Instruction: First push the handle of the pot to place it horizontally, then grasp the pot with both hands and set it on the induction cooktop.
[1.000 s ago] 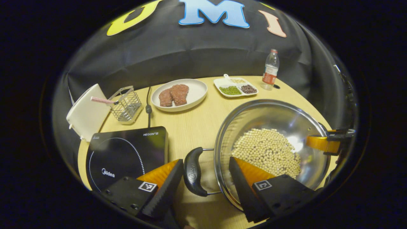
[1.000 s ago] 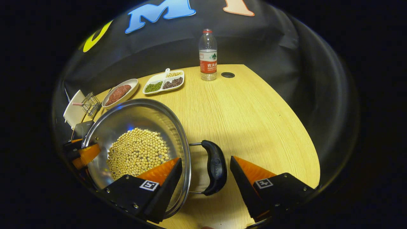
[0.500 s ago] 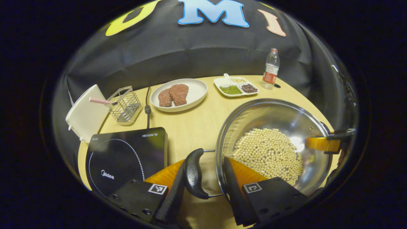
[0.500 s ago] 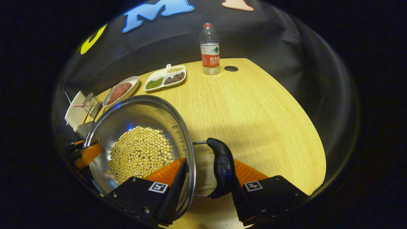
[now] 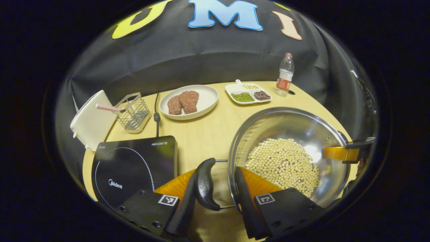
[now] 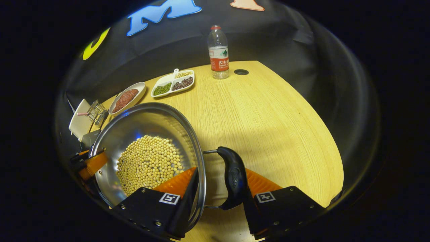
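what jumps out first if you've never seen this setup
The steel pot heaped with pale beans at the table's near edge, a gripper closed around each black side handle. To its left waits the black induction cooktop.

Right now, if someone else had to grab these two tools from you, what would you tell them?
Left gripper: jaws closed on the pot, across one handle and the wall beside it.
Right gripper: same on the opposite handle.
The pot holds beans and sits beside the induction cooktop, not on it.
Done: handles horizontal, both grasps made.
Left: carry it level onto the cooktop.
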`<state>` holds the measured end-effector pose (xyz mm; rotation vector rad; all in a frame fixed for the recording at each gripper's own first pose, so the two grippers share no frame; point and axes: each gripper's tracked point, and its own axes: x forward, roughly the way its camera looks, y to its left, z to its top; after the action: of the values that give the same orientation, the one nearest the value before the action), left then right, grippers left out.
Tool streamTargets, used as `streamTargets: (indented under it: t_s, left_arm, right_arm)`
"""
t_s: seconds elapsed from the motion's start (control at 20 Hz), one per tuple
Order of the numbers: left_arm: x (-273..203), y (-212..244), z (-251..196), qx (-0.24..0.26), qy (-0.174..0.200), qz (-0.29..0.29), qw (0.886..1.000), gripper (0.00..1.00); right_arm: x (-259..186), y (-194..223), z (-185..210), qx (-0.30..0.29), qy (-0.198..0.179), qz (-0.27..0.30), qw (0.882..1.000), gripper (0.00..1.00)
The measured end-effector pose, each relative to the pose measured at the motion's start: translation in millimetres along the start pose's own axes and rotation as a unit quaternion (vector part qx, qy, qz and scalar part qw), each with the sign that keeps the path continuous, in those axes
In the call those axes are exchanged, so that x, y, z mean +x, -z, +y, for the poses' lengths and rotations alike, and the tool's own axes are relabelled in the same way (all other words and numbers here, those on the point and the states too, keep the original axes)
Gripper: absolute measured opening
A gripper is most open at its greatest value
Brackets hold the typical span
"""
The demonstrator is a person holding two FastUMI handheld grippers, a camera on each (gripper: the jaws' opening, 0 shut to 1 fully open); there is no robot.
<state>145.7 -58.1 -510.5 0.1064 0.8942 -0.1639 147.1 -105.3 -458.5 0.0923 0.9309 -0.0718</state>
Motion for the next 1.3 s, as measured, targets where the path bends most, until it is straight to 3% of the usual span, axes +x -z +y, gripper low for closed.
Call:
streamTargets:
  t_s: [0.05, 0.1, 0.15, 0.2, 0.25, 0.8, 0.9, 1.25, 1.3]
  left_arm:
    - [-2, -1, 1, -0.002, 0.001, -0.001, 1.0, 0.69]
    - [-4, -2, 2, -0.004, 0.001, -0.003, 1.0, 0.65]
    - [-7, -3, 4, -0.003, 0.0, -0.005, 1.0, 0.69]
    - [-10, -5, 4, -0.002, 0.0, -0.009, 1.0, 0.65]
    - [-11, -5, 5, 0.0, -0.001, -0.012, 1.0, 0.69]
    - [-44, -28, 27, 0.001, -0.011, -0.048, 0.999, 0.65]
    - [-56, -31, 33, 0.0, -0.015, -0.053, 0.998, 0.69]
    - [-95, -37, 64, -0.011, -0.026, -0.071, 0.997, 0.65]
    - [-101, -38, 68, -0.013, -0.028, -0.074, 0.997, 0.68]
  right_arm:
    - [-3, -1, 0, -0.002, 0.0, -0.002, 1.0, 0.67]
    - [-7, -3, 1, -0.003, 0.001, -0.003, 1.0, 0.67]
    - [-12, -4, 1, -0.004, 0.0, -0.004, 1.0, 0.67]
    - [-16, -5, 2, -0.006, 0.0, -0.006, 1.0, 0.67]
    - [-20, -7, 2, -0.006, 0.0, -0.008, 1.0, 0.67]
    - [-64, -14, 23, -0.013, -0.01, -0.017, 1.0, 0.67]
    - [-71, -16, 31, -0.016, -0.012, -0.019, 1.0, 0.67]
    - [-90, -22, 65, -0.033, -0.025, -0.034, 0.999, 0.67]
    - [-94, -23, 71, -0.035, -0.027, -0.037, 0.998, 0.67]
